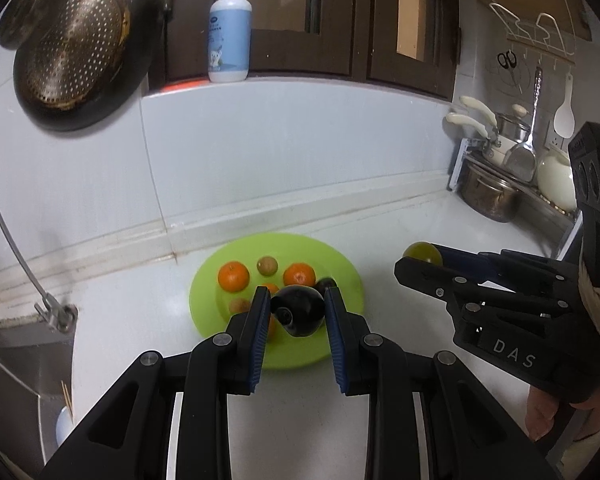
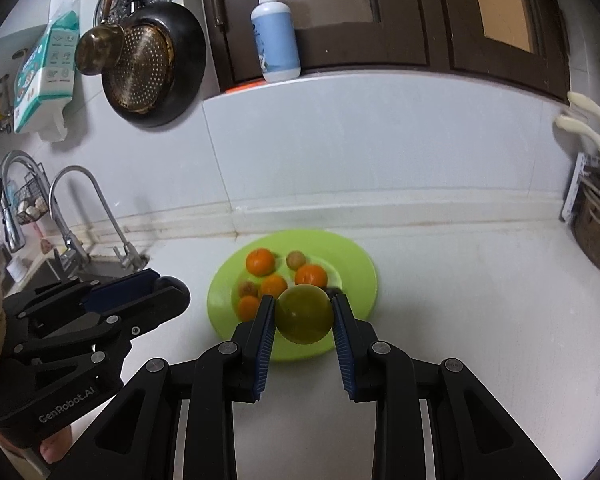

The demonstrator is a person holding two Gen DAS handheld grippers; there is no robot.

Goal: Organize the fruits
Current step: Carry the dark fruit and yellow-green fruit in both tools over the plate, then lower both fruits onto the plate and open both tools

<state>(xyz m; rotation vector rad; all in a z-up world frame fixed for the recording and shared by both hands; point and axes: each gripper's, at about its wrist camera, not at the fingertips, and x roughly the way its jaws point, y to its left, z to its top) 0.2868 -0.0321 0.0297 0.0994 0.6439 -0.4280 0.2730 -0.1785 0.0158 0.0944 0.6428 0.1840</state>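
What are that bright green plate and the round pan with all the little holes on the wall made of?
The green plate looks like plastic: one flat, saturated colour with a soft, dull sheen. The perforated pan looks like metal, perhaps brass-toned or tarnished steel: it glints and its holes are evenly punched. Neither is certain.

Both wrist views look steeply down, close, sharing the green plate (image 1: 340, 264)

A white countertop (image 2: 460, 300) runs along a pale tiled wall (image 2: 380, 152), with a stained seam where they meet. Above, dark brown cabinet doors (image 2: 420, 12) sit over a ledge holding a pump bottle (image 2: 276, 36). A black pan (image 2: 156, 68) hangs on the left wall above curved steel faucets (image 2: 80, 208) and a sink. Steel pots (image 1: 488, 196) stand at right.
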